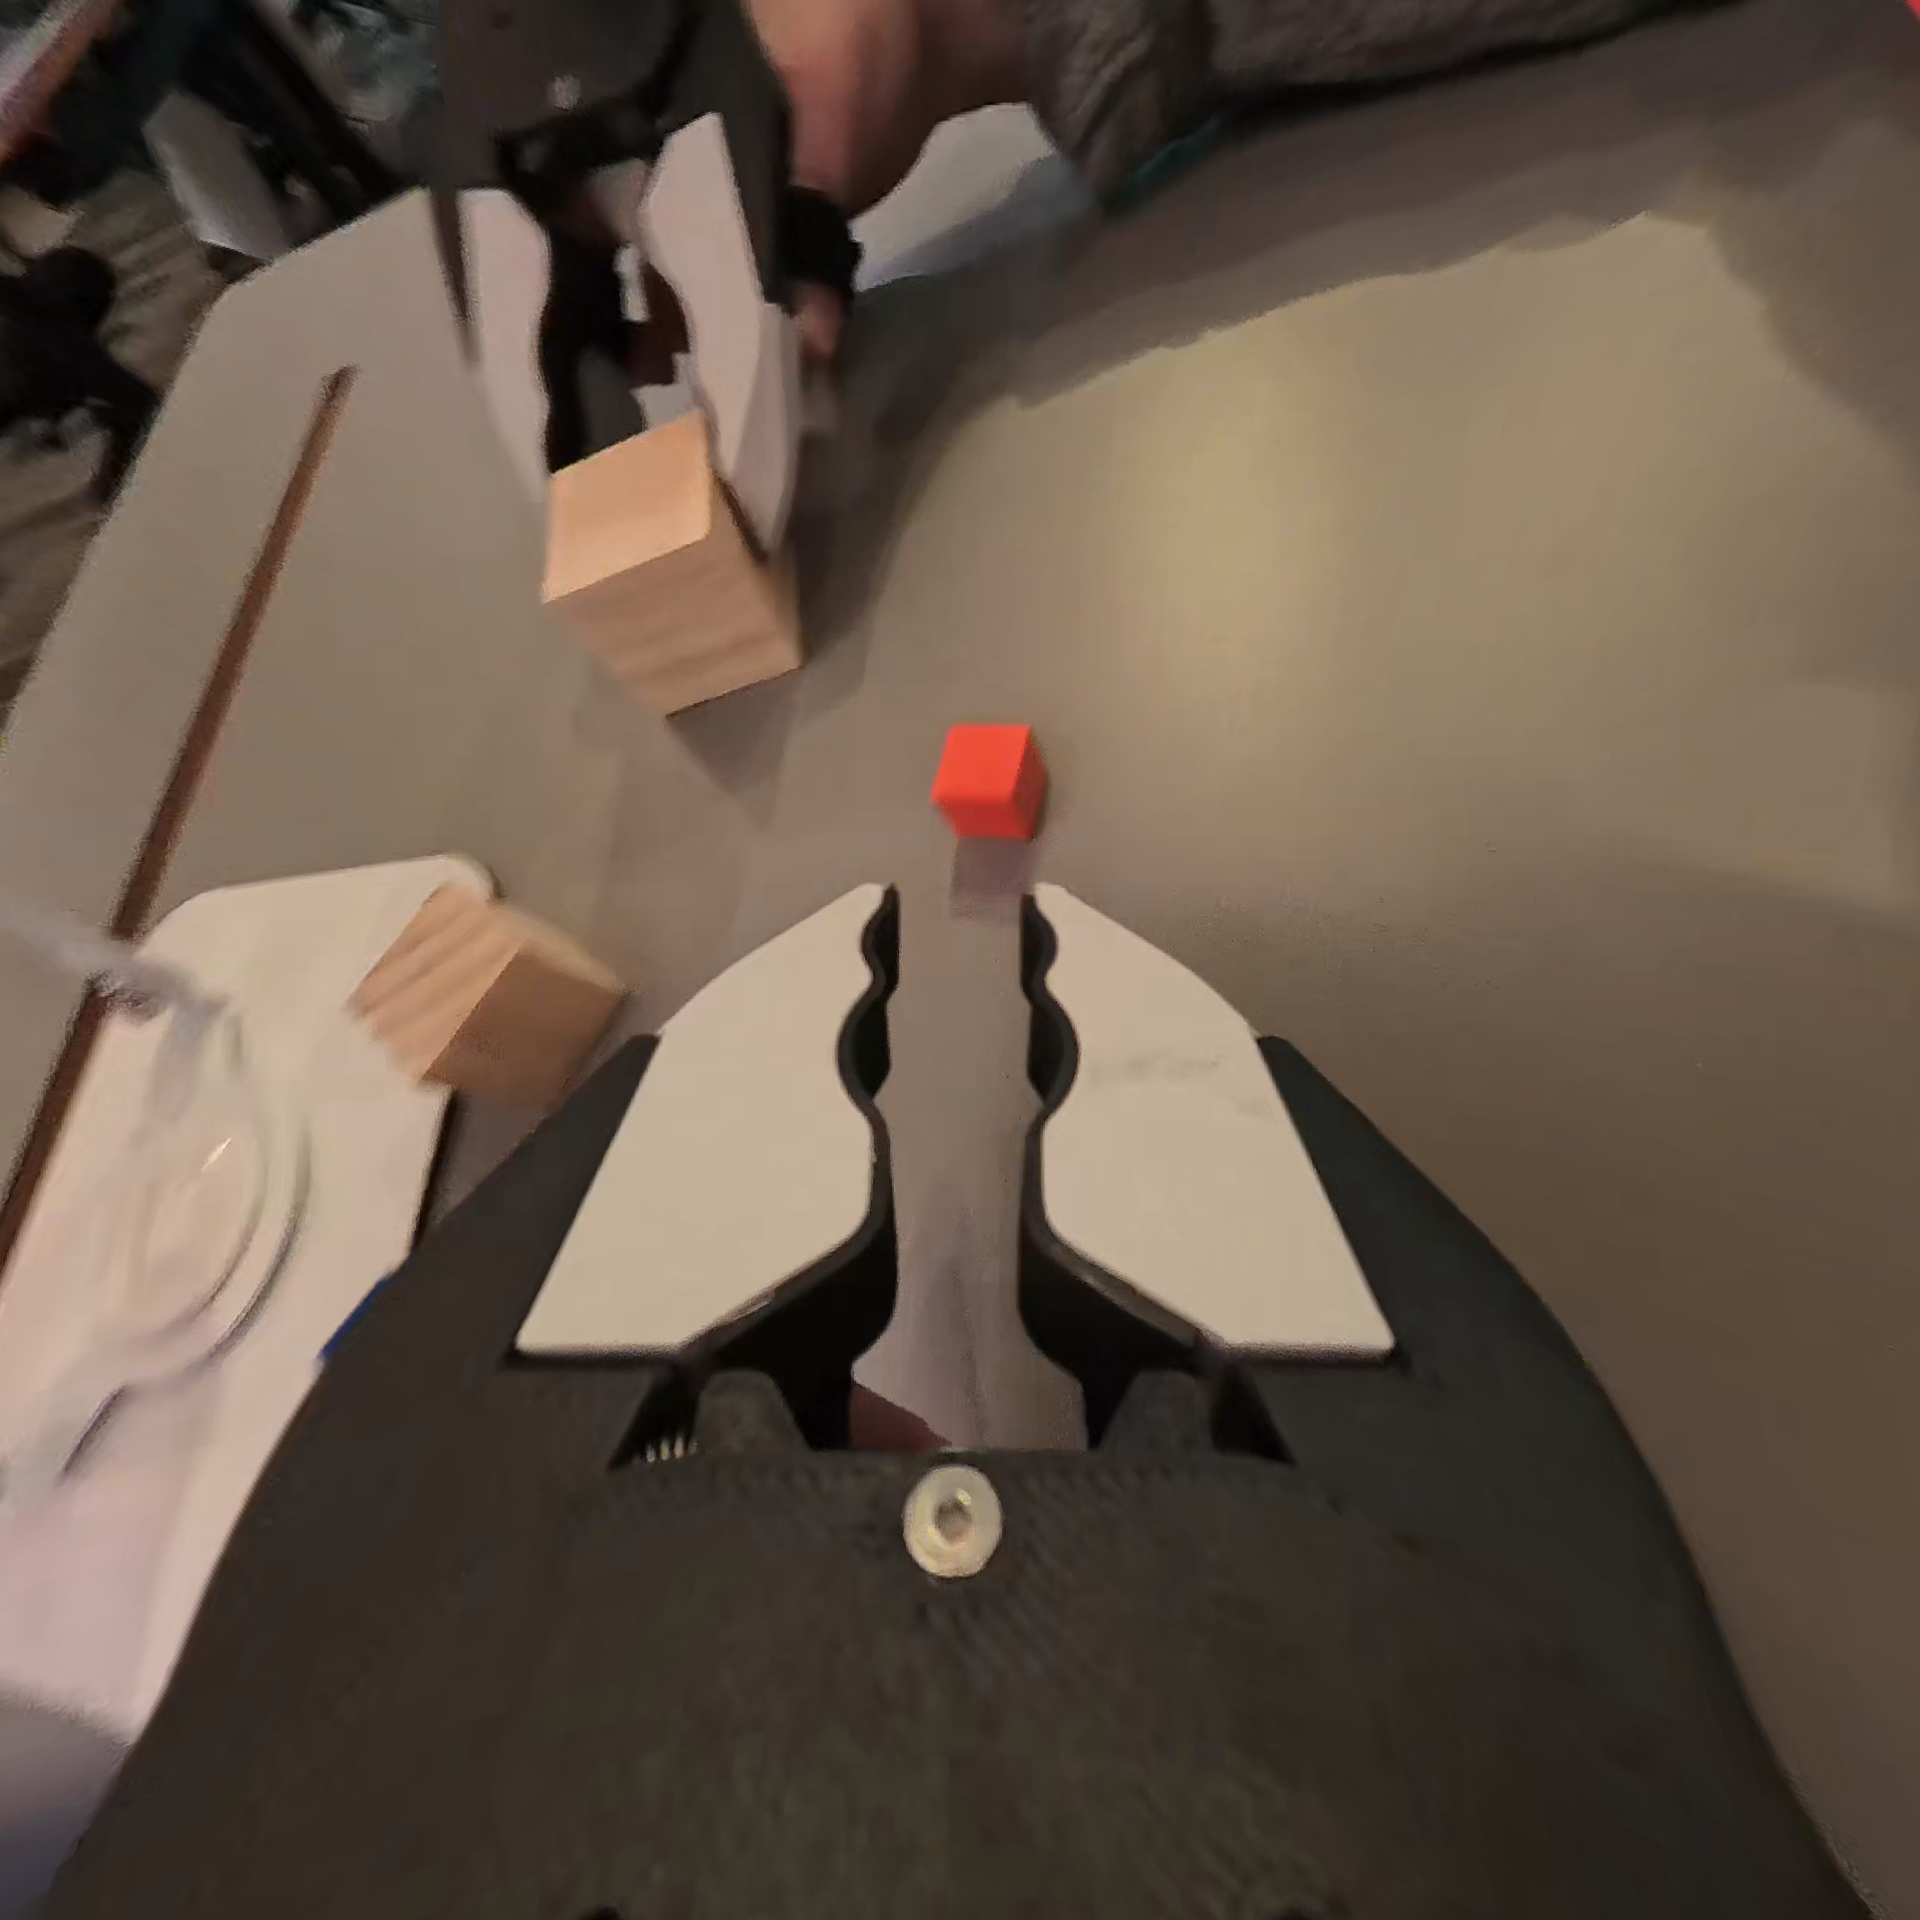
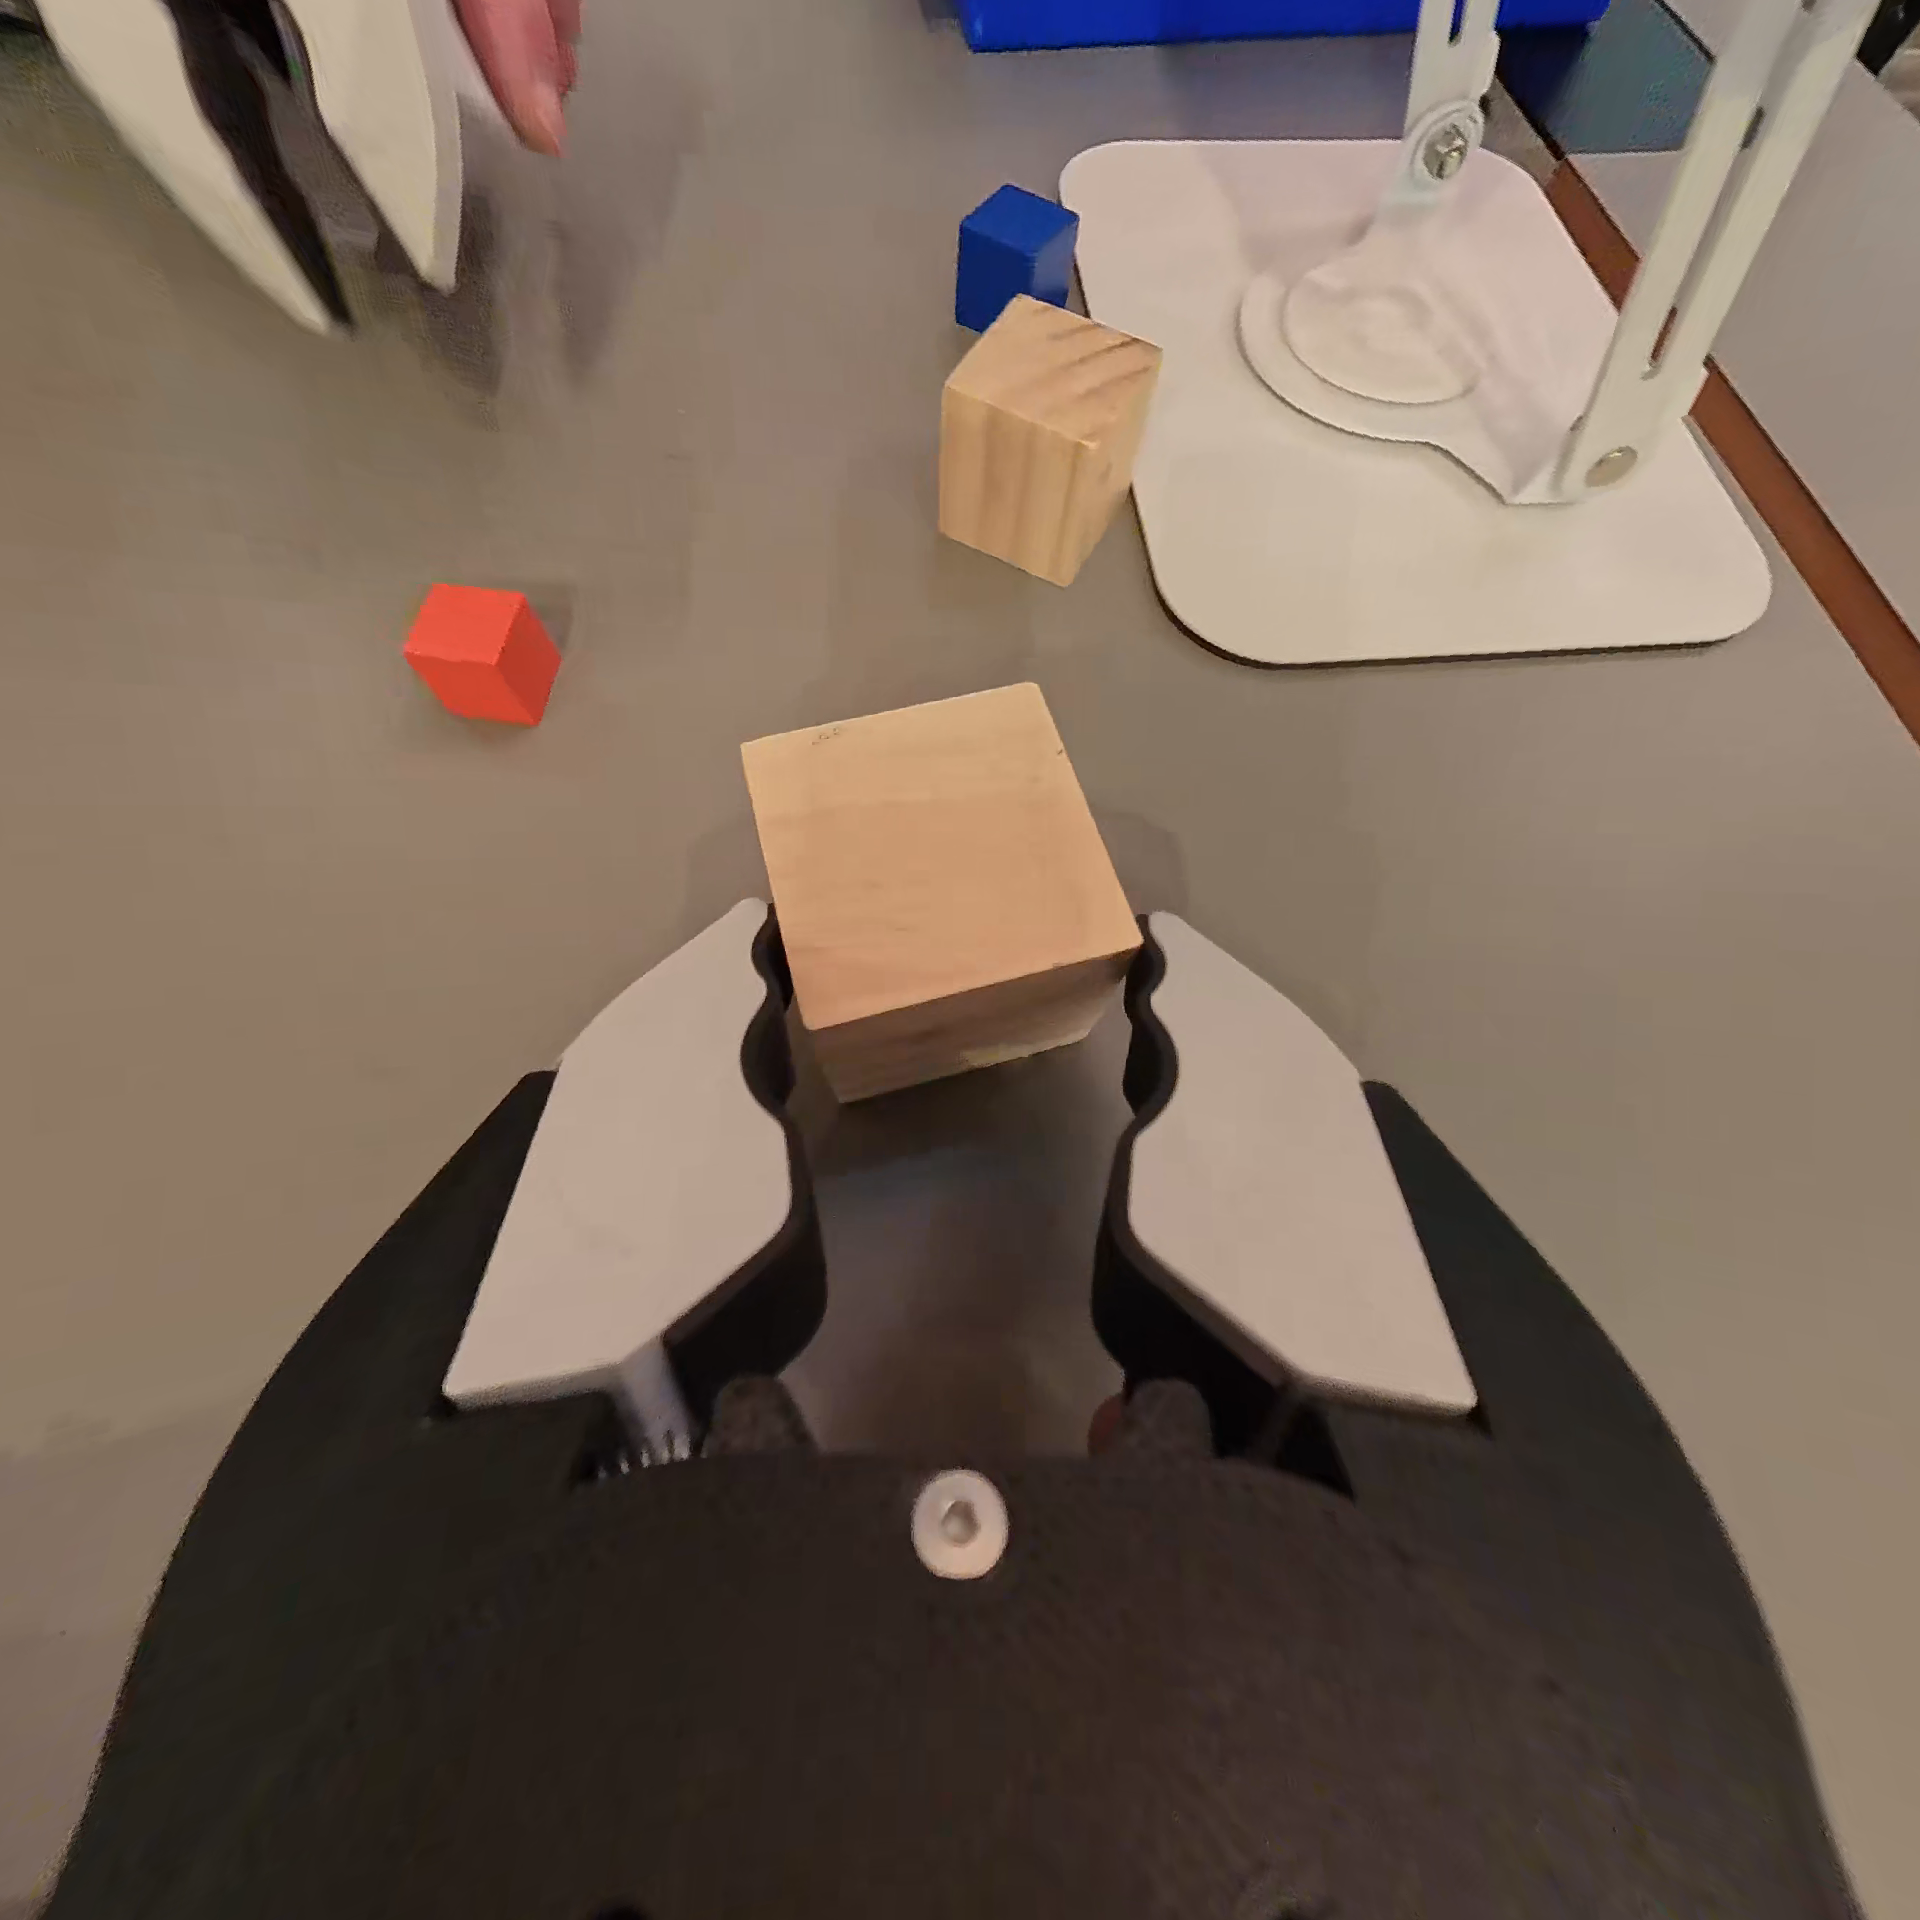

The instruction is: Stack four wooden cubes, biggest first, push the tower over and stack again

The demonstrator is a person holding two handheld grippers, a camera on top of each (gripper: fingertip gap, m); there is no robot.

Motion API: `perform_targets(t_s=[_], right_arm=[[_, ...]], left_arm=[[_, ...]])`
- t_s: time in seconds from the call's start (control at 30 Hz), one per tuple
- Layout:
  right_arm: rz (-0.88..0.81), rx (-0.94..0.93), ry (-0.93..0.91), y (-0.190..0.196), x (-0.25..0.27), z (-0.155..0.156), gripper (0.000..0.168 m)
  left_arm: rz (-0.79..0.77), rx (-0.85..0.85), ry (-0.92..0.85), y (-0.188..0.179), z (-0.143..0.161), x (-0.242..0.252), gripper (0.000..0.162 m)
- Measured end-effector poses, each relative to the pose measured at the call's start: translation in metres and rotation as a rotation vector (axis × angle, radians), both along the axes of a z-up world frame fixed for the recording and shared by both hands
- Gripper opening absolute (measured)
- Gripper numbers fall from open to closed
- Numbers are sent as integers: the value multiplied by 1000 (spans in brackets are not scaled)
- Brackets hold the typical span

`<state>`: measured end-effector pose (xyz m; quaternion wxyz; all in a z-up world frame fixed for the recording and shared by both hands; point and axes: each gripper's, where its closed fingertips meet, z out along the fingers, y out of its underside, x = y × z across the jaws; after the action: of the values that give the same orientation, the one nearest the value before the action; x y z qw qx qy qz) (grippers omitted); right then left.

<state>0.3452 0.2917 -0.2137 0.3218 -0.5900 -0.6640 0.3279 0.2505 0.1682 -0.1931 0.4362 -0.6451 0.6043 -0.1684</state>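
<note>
Right gripper (image 2: 951, 961) at the largest wooden cube (image 2: 935, 883), which sits on the grey table (image 2: 1455, 935). The jaws stand spread to either side of the cube's near corners; whether the pads press the wood or merely flank it cannot be judged, since the contact lines fall in shadow, and the cube's base is partly hidden between the fingers.

Left gripper (image 1: 956, 904) is held low over the table, its jaws parted by a narrow gap with nothing between them. The small red cube (image 1: 987, 779) lies just beyond its tips, apart from them.

The medium wooden cube (image 2: 1044, 436) rests against the edge of a white stand base (image 2: 1455, 582), with the blue cube (image 2: 1013, 255) just behind it, probably touching. In the left wrist view the blue cube does not show, and the medium cube and stand are smeared by motion blur.

A blue bin (image 2: 1247, 21) is cut off at the top edge of the right wrist view.
</note>
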Motion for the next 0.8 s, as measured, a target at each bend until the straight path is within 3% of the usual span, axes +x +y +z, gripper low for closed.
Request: perform_targets(t_s=[0.17, 0.23, 0.3, 0.4, 0.57, 0.8], right_arm=[[16, 0, 0, -5, 0, 0, 63], [18, -4, -1, -5, 0, 0, 63], [22, -4, -2, -6, 0, 0, 63], [35, -7, 19, -10, -1, 3, 63], [137, -40, 63, -47, -29, 15, 63], [288, -20, -25, -120, -104, 0, 63]], left_arm=[[-85, -114, 76, 10, -31, 38, 49], [-107, -116, 122, 14, -38, 46, 47], [-139, -149, 142, 12, -43, 53, 24], [-123, -156, 134, 16, -42, 56, 22], [-46, -154, 121, 7, -28, 8, 22], [157, -190, 63, -10, -35, -96, 22]])
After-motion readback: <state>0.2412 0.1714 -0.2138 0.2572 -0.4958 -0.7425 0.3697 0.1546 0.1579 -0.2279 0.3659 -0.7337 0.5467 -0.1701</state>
